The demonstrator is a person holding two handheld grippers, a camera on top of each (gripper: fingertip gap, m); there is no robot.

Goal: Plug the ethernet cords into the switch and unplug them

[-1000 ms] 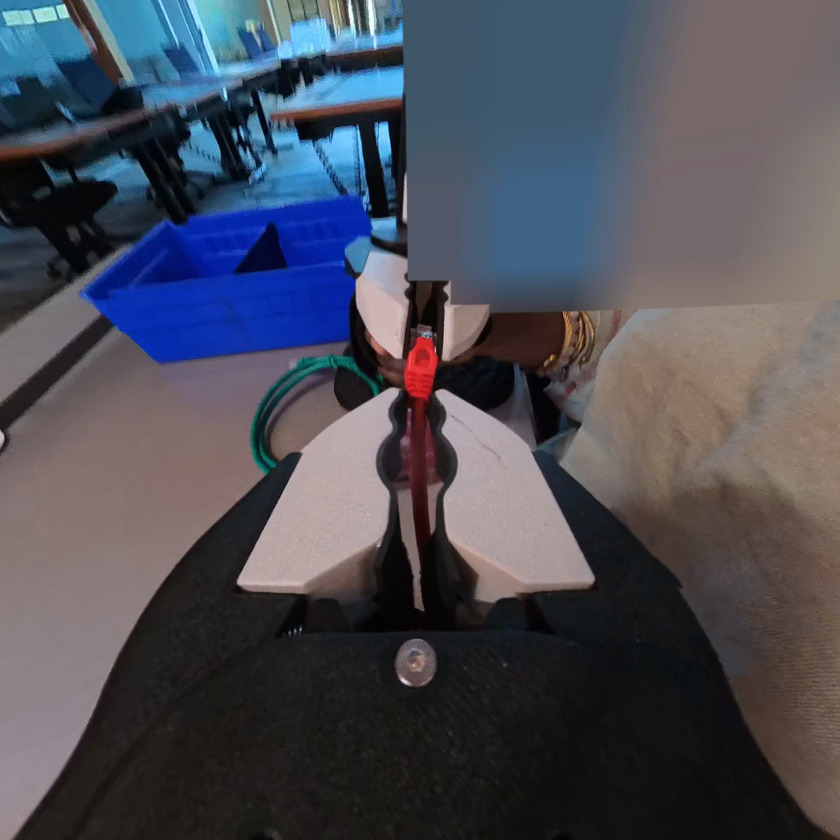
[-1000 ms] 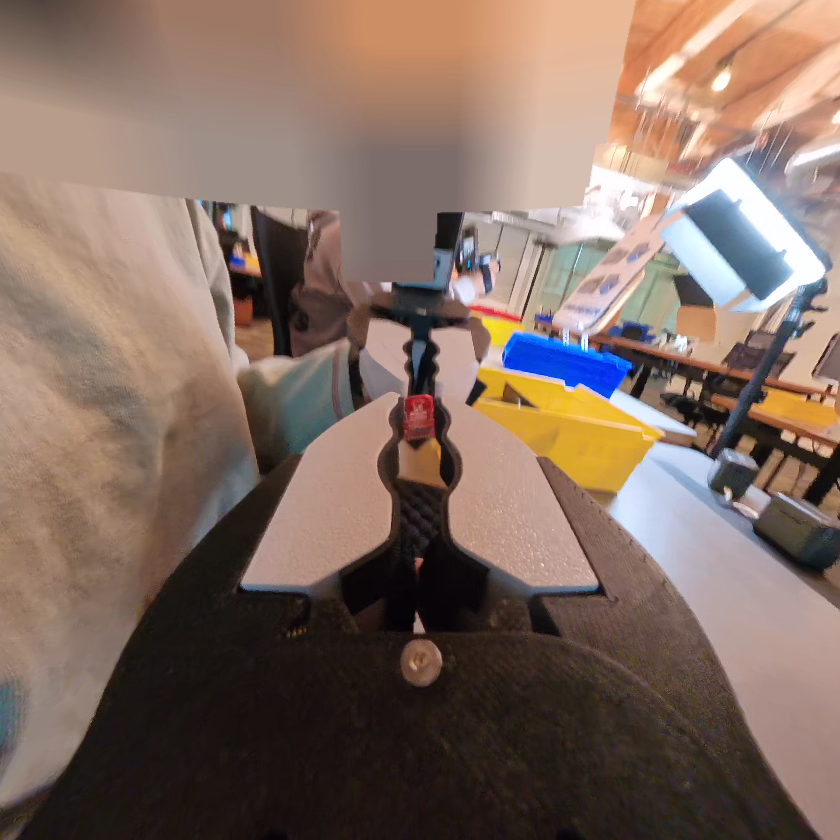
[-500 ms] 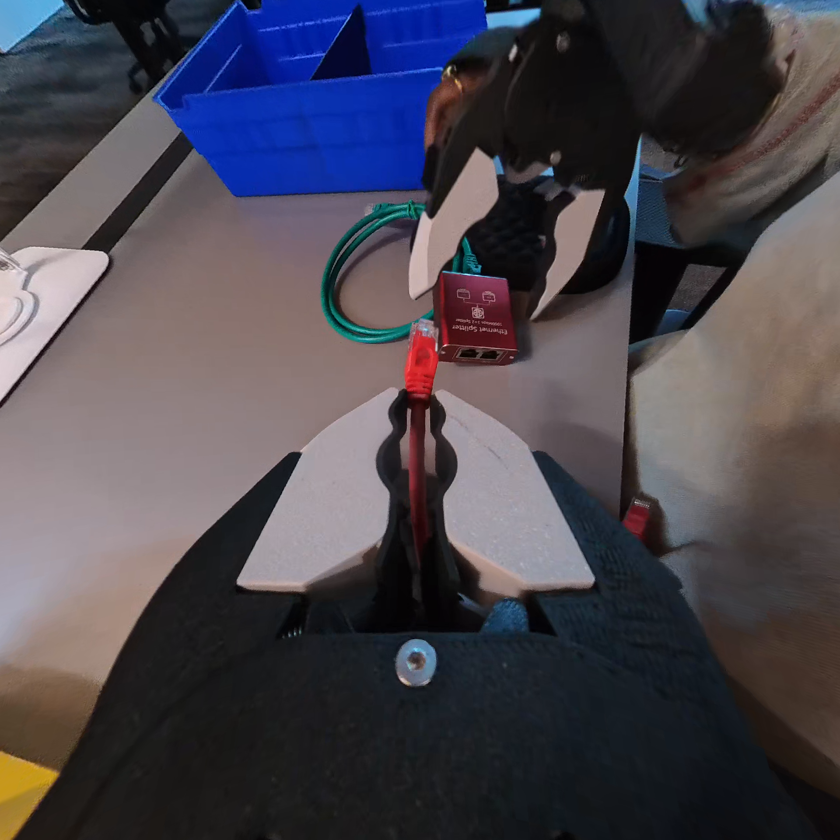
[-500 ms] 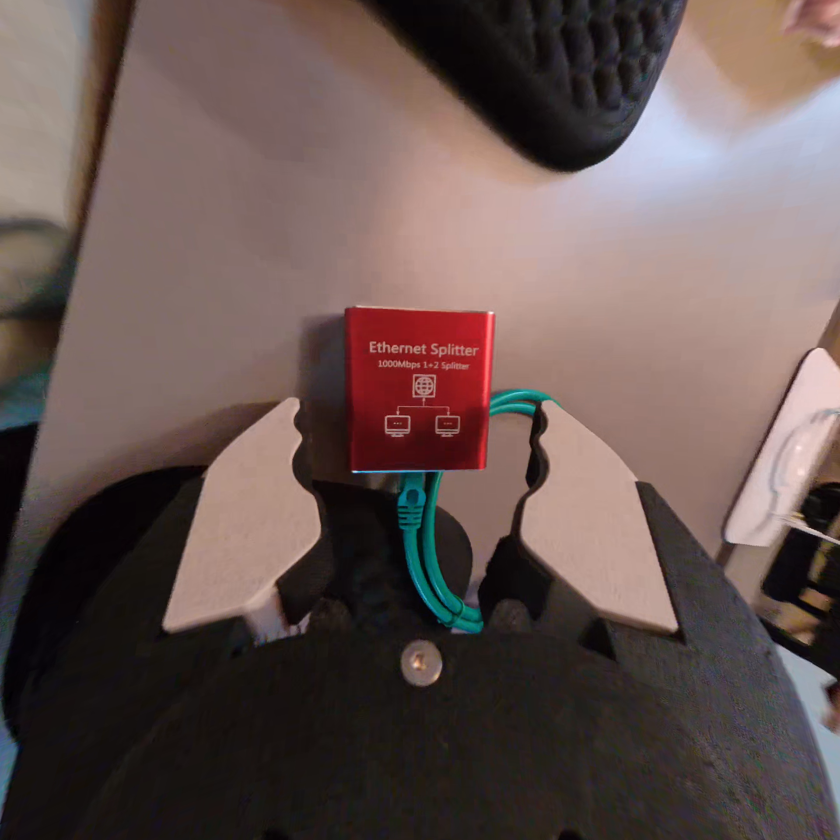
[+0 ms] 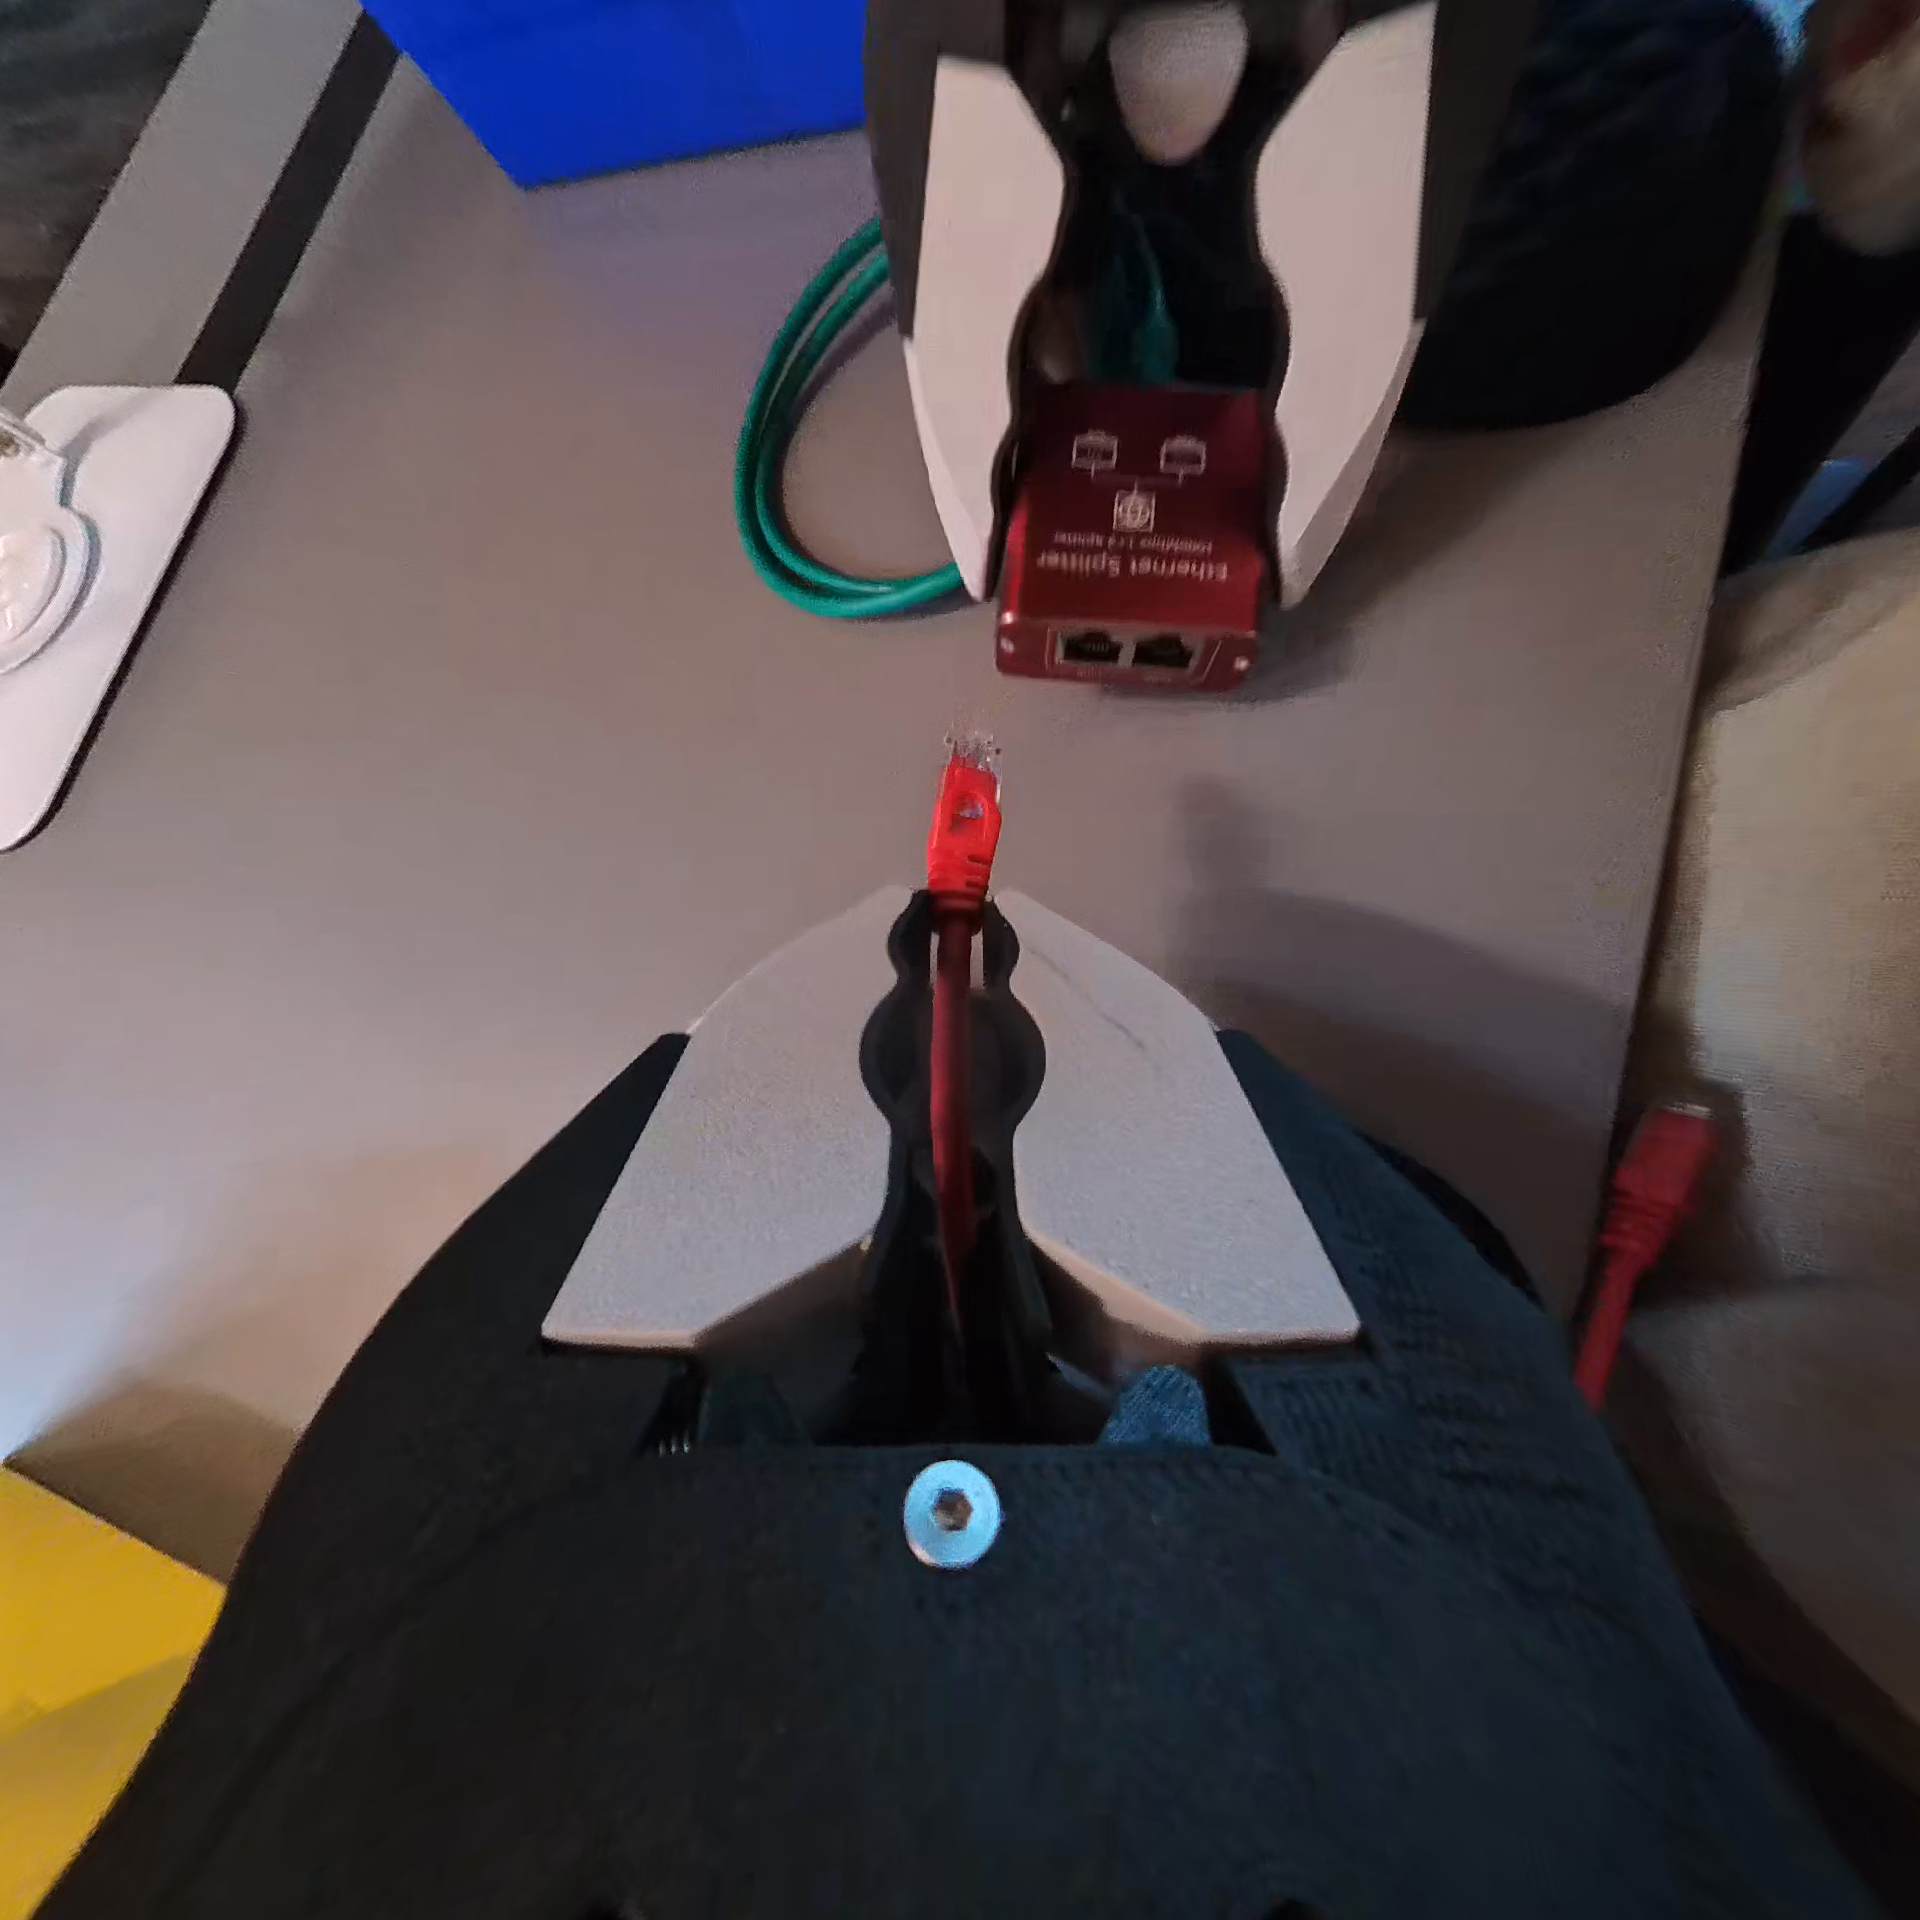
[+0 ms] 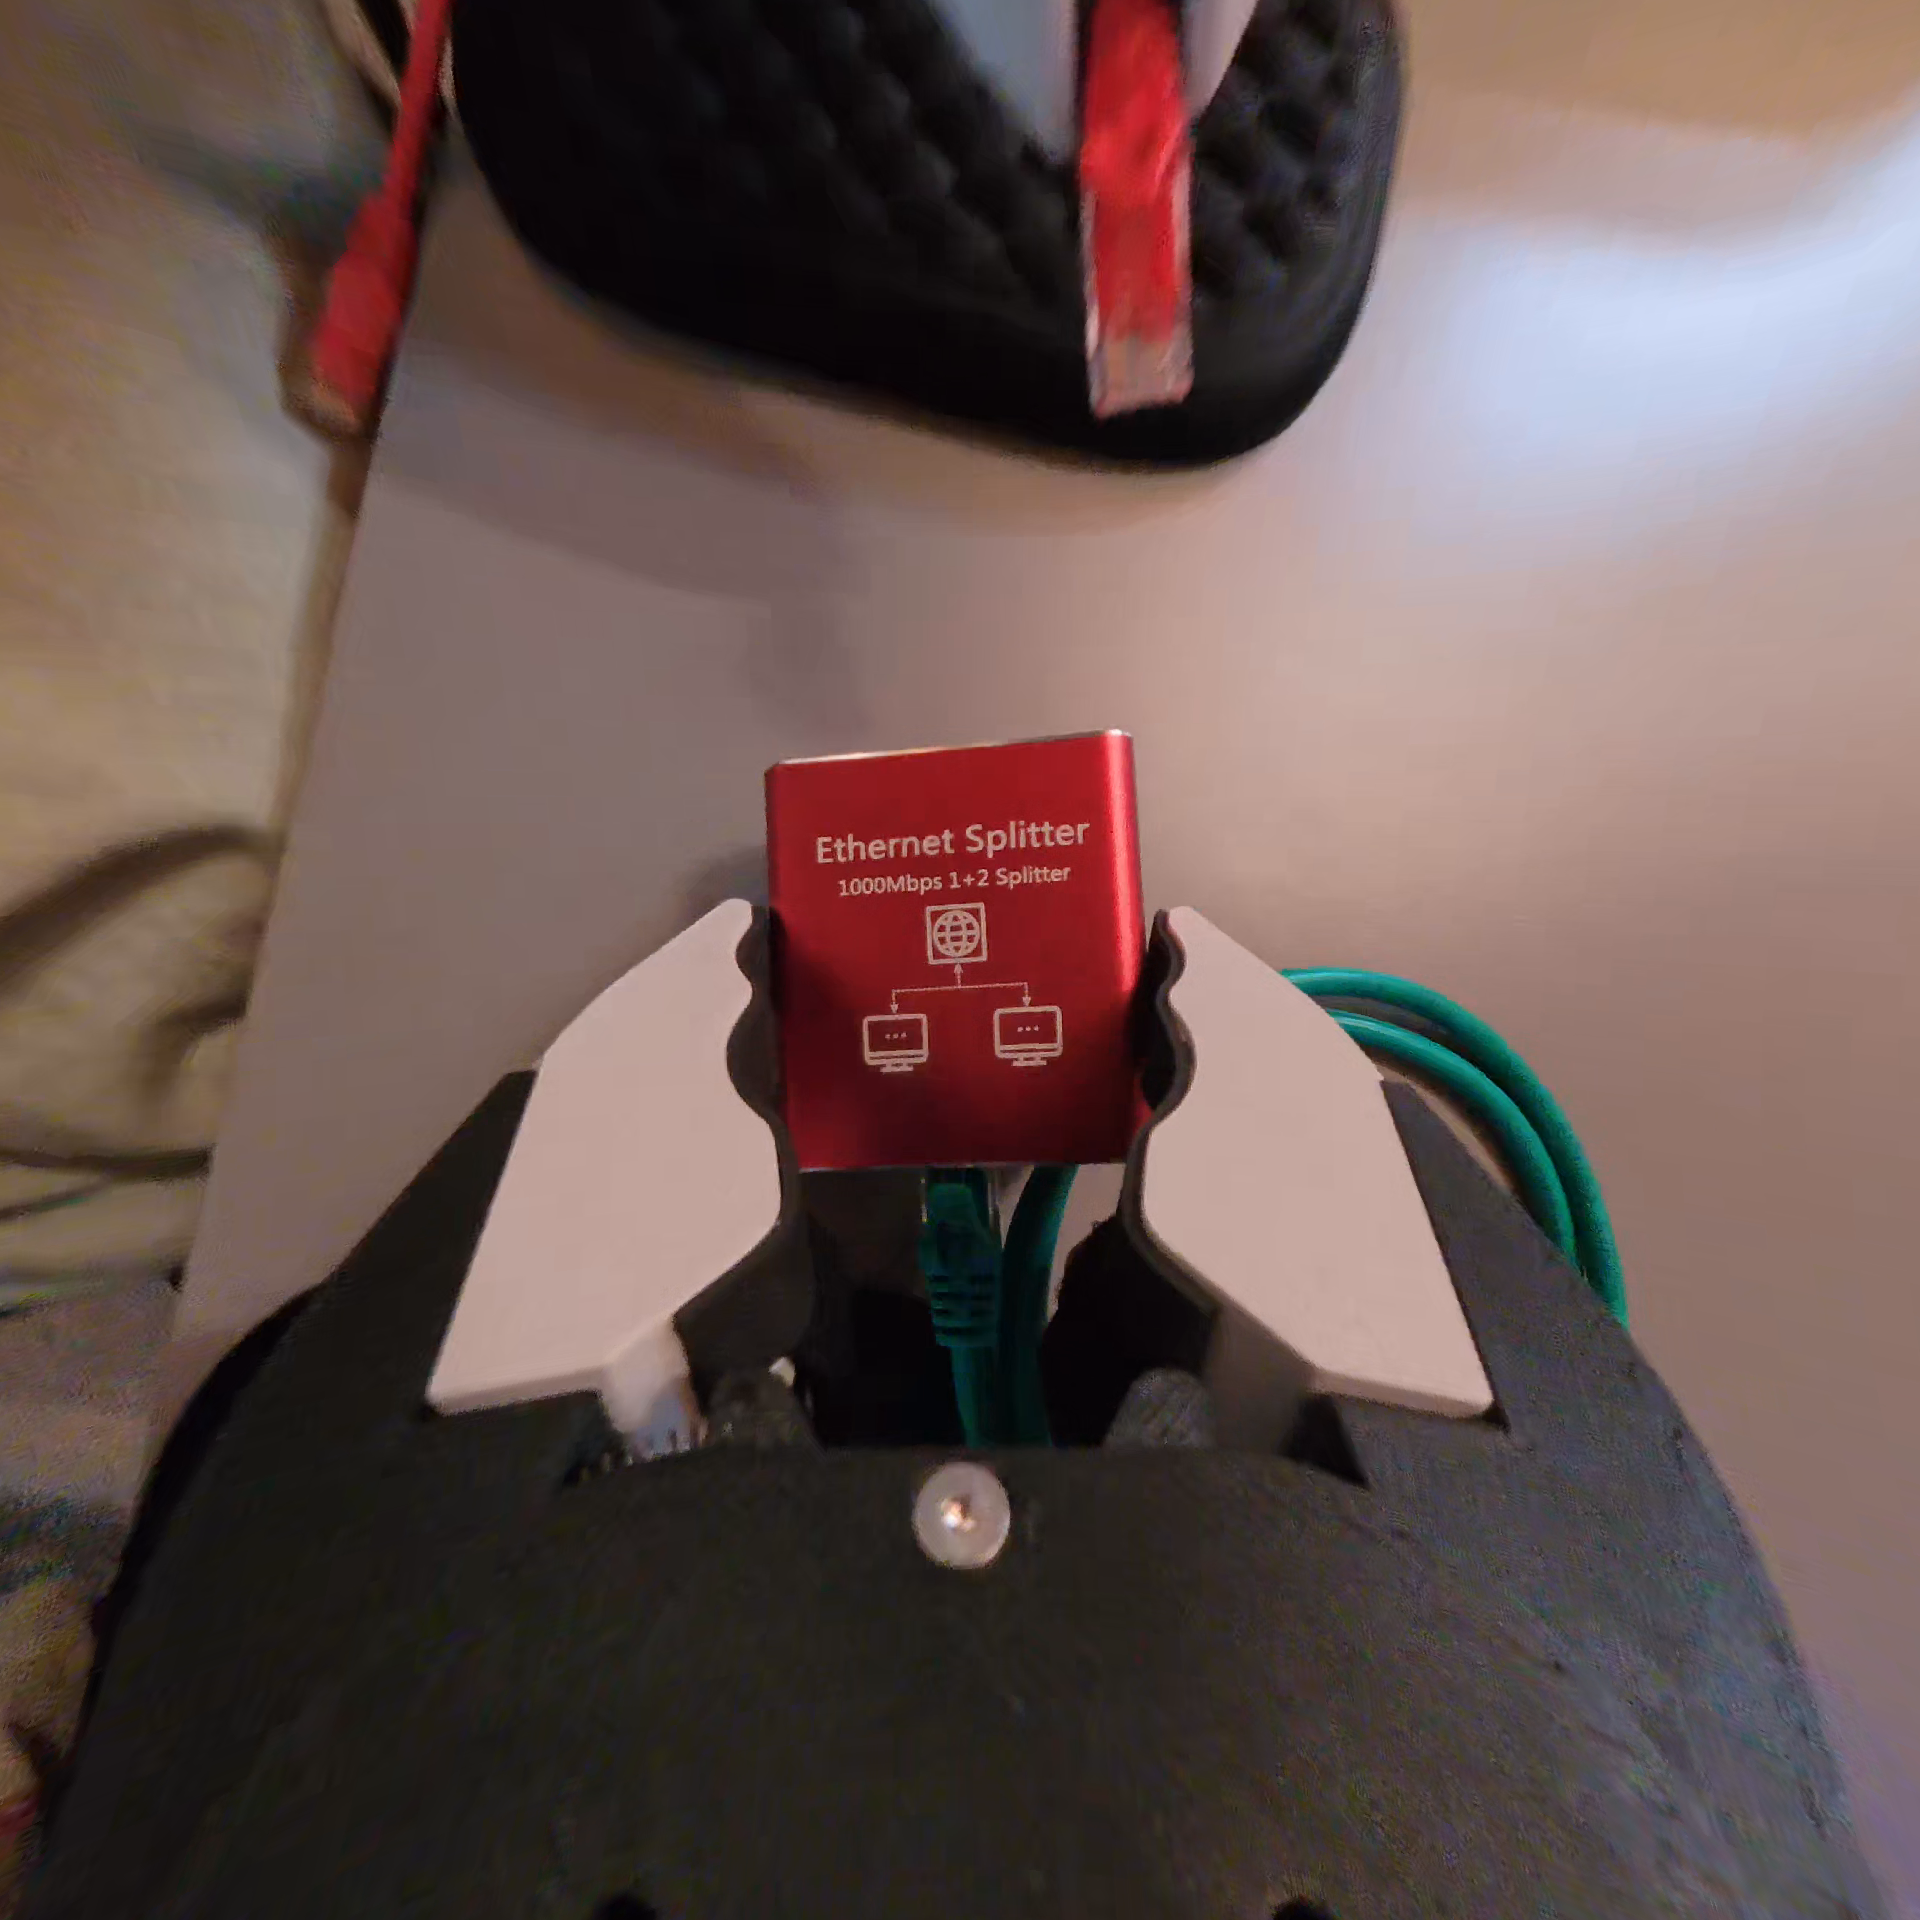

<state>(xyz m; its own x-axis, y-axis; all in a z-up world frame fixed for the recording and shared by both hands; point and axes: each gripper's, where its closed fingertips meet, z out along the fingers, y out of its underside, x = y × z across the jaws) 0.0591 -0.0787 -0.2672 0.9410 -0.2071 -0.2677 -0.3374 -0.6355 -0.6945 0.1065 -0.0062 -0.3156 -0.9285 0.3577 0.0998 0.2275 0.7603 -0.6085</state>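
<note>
My left tool [image 5: 961,914] is clamped on the red cord [image 5: 954,1081], which runs up the channel between its 2 fingers; the red boot and clear plug [image 5: 968,800] stick out past the tips, pointing at the switch [image 5: 1132,561]. The plug hangs just short of the switch, a little to the left of its 2 front ports, with bare grey counter [image 5: 468,790] between them. Nearer me than the switch and off to its right, the cord's other red end [image 5: 1652,1195] lies at the counter edge against beige cloth.

My right tool [image 6: 956,997] grips the switch by its 2 sides, the pads pressed against the red metal case [image 6: 951,966]. The switch rests on the counter with its printed face up. At the back of the switch, between my right fingers, a green plug [image 6: 958,1262] sits in the rear port, and the green cord [image 5: 790,488] coils on the counter to the left of the switch as the left view has it.

In the right view, beyond the switch, the left tool shows blurred with the red plug at its tip. Left of the switch, at the far counter edge, a white pad [image 5: 94,582] lies flat. Past the switch, a blue bin [image 5: 644,83] stands on the counter. A yellow corner [image 5: 83,1662] shows nearest me, bottom left.
</note>
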